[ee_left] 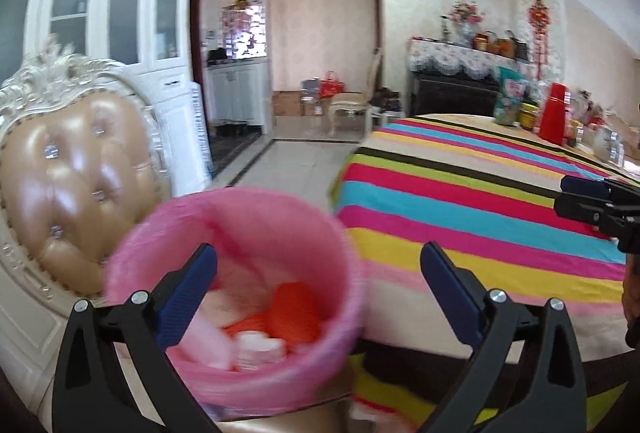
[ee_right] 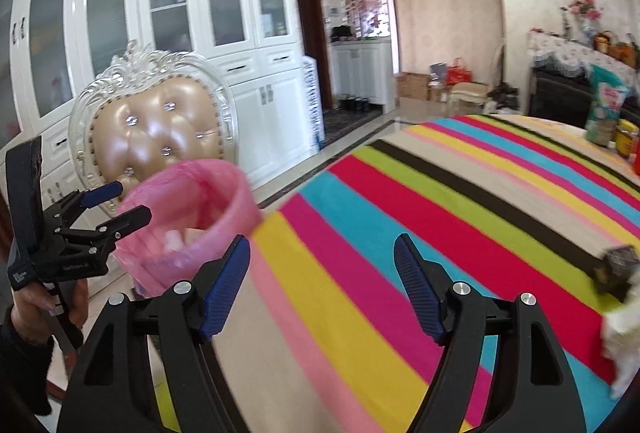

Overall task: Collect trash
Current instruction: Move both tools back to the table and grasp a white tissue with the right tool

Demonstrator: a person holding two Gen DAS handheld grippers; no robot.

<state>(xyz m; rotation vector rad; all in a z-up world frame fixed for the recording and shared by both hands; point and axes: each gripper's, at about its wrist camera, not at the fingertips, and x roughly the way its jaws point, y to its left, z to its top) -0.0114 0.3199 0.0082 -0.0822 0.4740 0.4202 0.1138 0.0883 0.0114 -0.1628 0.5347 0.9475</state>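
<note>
The left tool (ee_left: 318,265) hangs with its jaws spread wide and nothing between them, just above the bin (ee_left: 236,293), which is lined with a pink bag. Inside the bin lie an orange scrap (ee_left: 294,307) and a white paper cup (ee_left: 260,347), with some pale pink pieces beside them, all blurred. The bin stands off the near left corner of the surface (ee_left: 480,193), which is covered with a cloth of bright stripes, and it is just in front of a cream chair (ee_left: 68,173) with a padded tan back.

The right tool (ee_right: 322,253) is also released, its blue pads apart over the striped cloth with nothing in them. In the right wrist view a hand (ee_right: 28,307) grips the handle of the left tool at the left edge of the picture, next to the bin.

Near the right edge of the surface lie a small dark crumpled wrapper (ee_right: 618,267) and, touching it on the near side, something white and soft (ee_right: 624,333); what that is I cannot tell. At the far end of the surface stand a green packet (ee_left: 510,97), a yellow-labelled jar (ee_left: 529,115) and a red flask (ee_left: 554,113), close together.
</note>
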